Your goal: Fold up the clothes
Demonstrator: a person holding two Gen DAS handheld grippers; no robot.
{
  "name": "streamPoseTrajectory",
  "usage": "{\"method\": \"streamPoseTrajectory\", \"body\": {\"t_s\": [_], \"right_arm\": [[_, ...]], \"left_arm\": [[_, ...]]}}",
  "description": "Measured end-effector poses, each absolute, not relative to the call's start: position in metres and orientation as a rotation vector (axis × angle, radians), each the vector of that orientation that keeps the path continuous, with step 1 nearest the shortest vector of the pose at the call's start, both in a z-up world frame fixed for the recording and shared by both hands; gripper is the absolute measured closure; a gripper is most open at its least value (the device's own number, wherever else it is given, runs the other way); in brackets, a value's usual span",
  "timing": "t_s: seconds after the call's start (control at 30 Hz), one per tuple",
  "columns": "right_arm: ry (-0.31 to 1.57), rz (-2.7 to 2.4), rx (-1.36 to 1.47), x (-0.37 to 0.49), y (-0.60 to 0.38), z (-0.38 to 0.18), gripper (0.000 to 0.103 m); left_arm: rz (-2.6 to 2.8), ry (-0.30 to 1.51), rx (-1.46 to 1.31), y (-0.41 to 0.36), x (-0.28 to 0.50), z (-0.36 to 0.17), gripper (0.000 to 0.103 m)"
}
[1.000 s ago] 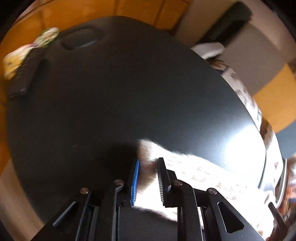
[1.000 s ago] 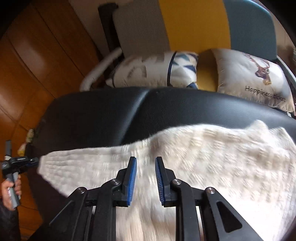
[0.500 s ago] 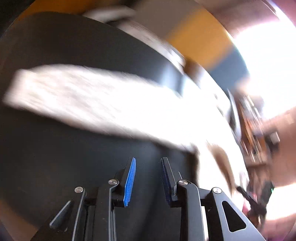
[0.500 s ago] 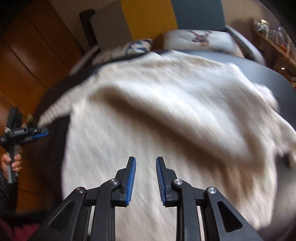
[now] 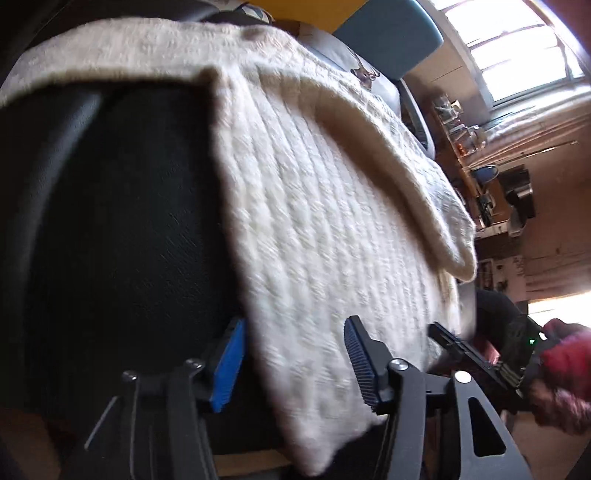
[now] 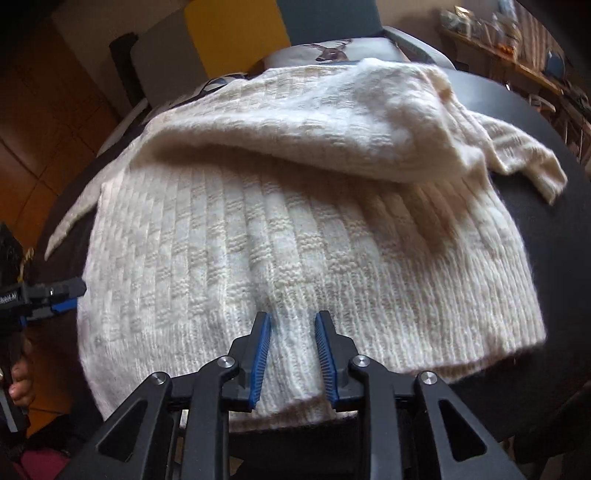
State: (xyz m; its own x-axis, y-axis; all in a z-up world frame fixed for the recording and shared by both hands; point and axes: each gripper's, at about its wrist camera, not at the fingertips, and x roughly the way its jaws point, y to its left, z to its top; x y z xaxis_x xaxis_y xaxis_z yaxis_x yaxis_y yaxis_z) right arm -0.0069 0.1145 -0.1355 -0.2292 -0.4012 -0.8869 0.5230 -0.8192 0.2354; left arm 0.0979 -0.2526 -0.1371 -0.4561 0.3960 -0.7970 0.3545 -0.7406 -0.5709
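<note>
A cream knit sweater (image 6: 258,236) lies spread on the round black table (image 6: 546,155), with one sleeve (image 6: 332,125) folded across its upper part. My right gripper (image 6: 293,354) is open at the near hem, and the ribbed edge lies between its fingers. In the left wrist view the sweater (image 5: 325,206) hangs over the table edge. My left gripper (image 5: 293,365) is open wide at the hem's left corner, with fabric between the blue pad (image 5: 229,365) and the other finger. Each gripper shows in the other's view: the left gripper (image 6: 51,295) and the right gripper (image 5: 476,358).
A deer-print cushion (image 6: 328,51) and a yellow and blue sofa back (image 6: 236,26) sit behind the table. A shelf with jars (image 5: 458,125) stands at the right. A hand in a red sleeve (image 5: 565,358) holds the right gripper. Bare black tabletop (image 5: 110,221) lies left of the sweater.
My left gripper let go of the sleeve cuff, swung round to the hem corner and opened wider. My right gripper pulled back from above the body to the near hem.
</note>
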Motion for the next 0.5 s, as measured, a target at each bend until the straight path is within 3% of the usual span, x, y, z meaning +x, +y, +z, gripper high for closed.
{"method": "streamPoseTrajectory", "body": {"t_s": [0.03,0.07,0.1,0.13,0.3,0.5], "right_arm": [[0.144,-2.079,1.45,-0.004,0.112,-0.136,0.076],[0.131,-2.067,1.453,-0.002,0.109,-0.136,0.076],[0.118,-2.043,1.455,0.001,0.105,-0.136,0.076],[0.116,-2.027,1.454,0.004,0.101,-0.136,0.076],[0.094,-1.932,1.429,0.032,0.092,-0.138,0.076],[-0.069,-1.819,1.391,0.032,0.099,-0.131,0.077]], "left_arm": [[2.431,-1.093,-1.617,-0.248,0.096,-0.136,0.047],[2.452,-1.064,-1.611,-0.244,0.094,-0.135,0.056],[2.47,-1.032,-1.614,-0.24,0.092,-0.134,0.073],[2.484,-1.006,-1.636,-0.239,0.087,-0.136,0.096],[2.563,-1.03,-1.676,-0.281,0.079,-0.132,0.097],[2.644,-0.974,-1.727,-0.321,0.083,-0.118,0.095]]}}
